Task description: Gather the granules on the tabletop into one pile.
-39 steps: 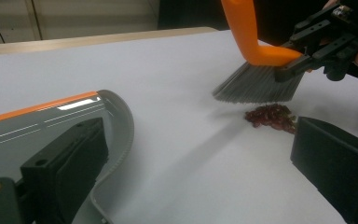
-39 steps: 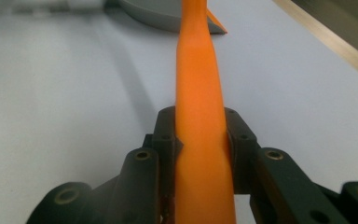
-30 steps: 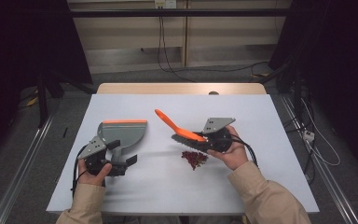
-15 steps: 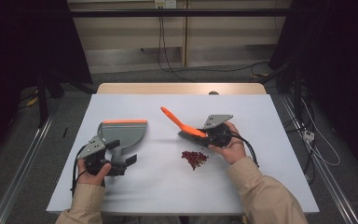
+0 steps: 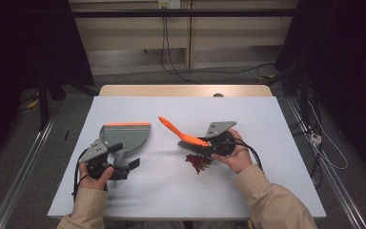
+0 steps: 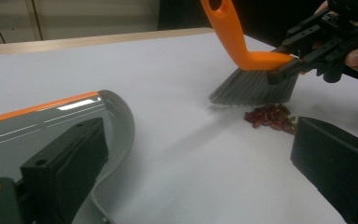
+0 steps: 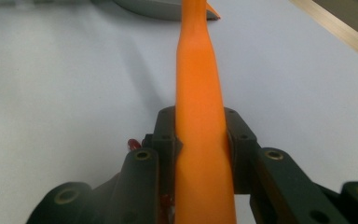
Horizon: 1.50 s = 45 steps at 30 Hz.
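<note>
right gripper clamped on the orange brush, bristles just above the red beans

Glossy plastic dustpan, smooth orange plastic brush, matt table

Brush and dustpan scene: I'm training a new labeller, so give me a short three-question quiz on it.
1. True or false: the right gripper is shut on the brush.
2. Where do the red beans lie? A) in the dustpan B) on the table by the bristles C) on the floor
3. Fill in: the dustpan has an ___ front edge.

Key: 1 true; 2 B; 3 orange.
</note>
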Each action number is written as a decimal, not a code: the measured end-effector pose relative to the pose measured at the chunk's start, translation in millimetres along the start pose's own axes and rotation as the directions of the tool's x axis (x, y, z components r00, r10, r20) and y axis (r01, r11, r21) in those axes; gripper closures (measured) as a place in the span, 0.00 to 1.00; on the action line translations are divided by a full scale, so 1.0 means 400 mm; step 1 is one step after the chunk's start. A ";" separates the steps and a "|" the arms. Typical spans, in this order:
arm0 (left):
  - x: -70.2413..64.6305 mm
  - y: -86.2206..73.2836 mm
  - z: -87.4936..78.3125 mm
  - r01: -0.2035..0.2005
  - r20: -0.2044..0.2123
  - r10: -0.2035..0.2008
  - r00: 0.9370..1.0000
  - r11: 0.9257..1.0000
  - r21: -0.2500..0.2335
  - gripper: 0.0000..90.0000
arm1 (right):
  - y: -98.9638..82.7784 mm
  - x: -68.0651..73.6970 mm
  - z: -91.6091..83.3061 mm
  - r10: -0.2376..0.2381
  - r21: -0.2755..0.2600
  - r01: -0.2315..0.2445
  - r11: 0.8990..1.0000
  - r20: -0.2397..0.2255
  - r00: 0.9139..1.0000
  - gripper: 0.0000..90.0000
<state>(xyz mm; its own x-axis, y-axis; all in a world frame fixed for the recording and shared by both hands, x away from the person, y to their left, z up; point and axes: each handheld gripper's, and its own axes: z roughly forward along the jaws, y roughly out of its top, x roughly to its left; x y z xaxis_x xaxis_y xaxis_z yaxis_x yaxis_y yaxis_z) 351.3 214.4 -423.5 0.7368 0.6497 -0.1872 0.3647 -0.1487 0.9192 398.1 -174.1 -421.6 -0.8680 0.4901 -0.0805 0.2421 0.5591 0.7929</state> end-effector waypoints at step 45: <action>-0.015 0.011 -0.010 -0.012 0.008 0.012 1.000 1.000 -0.019 0.04 | -0.007 0.159 -0.012 0.504 -0.135 -0.539 0.832 0.592 0.629 0.79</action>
<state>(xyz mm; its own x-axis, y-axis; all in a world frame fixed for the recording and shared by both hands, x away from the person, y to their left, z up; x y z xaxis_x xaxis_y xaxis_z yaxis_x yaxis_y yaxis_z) 346.2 212.7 -417.0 0.7461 0.6414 -0.1788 0.3451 -0.1427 0.9277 340.3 -147.7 -426.2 -0.1675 0.9858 -0.0089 0.6102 0.1107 0.7844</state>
